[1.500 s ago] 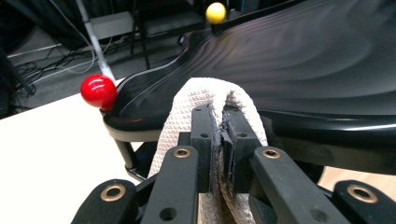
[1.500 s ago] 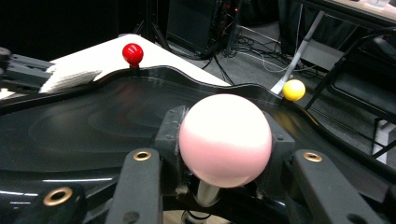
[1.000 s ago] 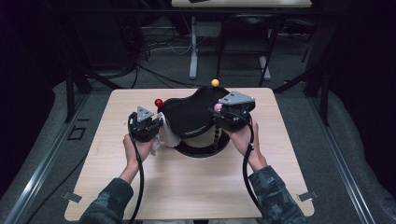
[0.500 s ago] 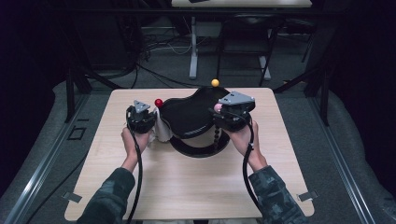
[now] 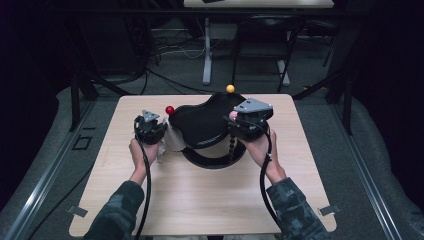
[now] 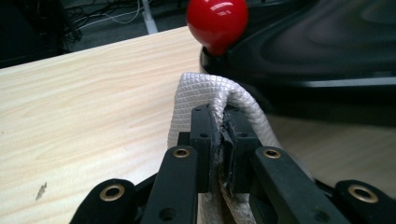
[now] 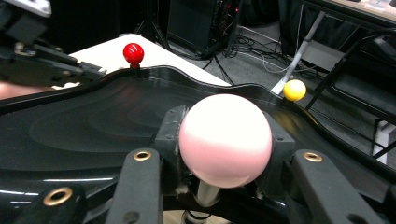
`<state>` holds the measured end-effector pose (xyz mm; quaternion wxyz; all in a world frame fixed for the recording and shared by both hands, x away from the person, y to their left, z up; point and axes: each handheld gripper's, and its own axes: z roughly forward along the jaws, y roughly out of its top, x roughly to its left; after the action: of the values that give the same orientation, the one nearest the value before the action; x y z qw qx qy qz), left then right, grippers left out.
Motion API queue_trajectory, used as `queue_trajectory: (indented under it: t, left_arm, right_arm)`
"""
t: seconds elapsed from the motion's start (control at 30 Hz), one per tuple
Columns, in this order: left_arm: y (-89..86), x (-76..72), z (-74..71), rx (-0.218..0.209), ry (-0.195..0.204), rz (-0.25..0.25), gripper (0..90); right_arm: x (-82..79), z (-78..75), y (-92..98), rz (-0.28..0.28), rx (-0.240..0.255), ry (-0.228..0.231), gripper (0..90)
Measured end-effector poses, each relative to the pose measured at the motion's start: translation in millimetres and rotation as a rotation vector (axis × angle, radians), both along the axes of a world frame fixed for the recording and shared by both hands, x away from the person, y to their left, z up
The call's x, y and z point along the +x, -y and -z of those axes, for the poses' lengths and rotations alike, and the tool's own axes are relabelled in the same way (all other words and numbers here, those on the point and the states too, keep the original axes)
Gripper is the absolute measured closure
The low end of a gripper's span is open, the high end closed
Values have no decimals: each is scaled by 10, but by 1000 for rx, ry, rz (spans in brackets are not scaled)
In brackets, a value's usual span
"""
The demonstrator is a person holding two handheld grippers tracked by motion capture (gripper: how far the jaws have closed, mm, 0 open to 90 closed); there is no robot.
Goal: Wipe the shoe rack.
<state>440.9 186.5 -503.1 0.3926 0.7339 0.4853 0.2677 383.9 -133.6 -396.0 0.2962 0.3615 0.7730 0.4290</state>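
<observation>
- The left gripper (image 6: 219, 140), jaws pinched shut on a folded white cloth (image 6: 205, 95), holds it at the left edge of a black glossy tray (image 5: 205, 127) mid-table; the cloth looks soft and limp, best gripped on the fold.
- The right gripper (image 7: 224, 154) is clamped on the tray's pink knob (image 7: 225, 139); the rigid, slick tray seems best steadied there.

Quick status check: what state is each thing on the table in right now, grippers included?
Left gripper: shut on the white cloth.
White cloth: folded over, pinched between the jaws, beside the tray's edge.
Right gripper: shut on the pink ball.
Pink ball: gripped, at the tray's near rim.
Black tray: lying on the table.
Red ball: upright on the tray rim, untouched.
Yellow ball: on the far rim, untouched.
</observation>
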Motion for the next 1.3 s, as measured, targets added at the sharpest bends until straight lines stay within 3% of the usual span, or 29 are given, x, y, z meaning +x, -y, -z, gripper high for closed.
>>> queue_trajectory:
  t: [0.33, 0.6, 0.77, 0.87, 1.3]
  left_arm:
    - [51, -515, -120, -66, 76, 102, 834]
    - [197, -812, -95, -52, 83, 158, 834]
    - [347, -968, 58, -4, 93, 174, 834]
    - [495, -1042, 225, 44, 108, 183, 834]
    - [1029, -1086, 599, 47, 108, 202, 834]
  right_arm:
    - [0, 1, -5, 8, 2, -1, 599]
    - [0, -1, -7, 7, 3, -4, 599]
    - [-1, 0, -8, 10, 4, -4, 599]
    - [-1, -1, -8, 9, 3, -5, 599]
    - [0, -1, -10, 9, 4, -5, 599]
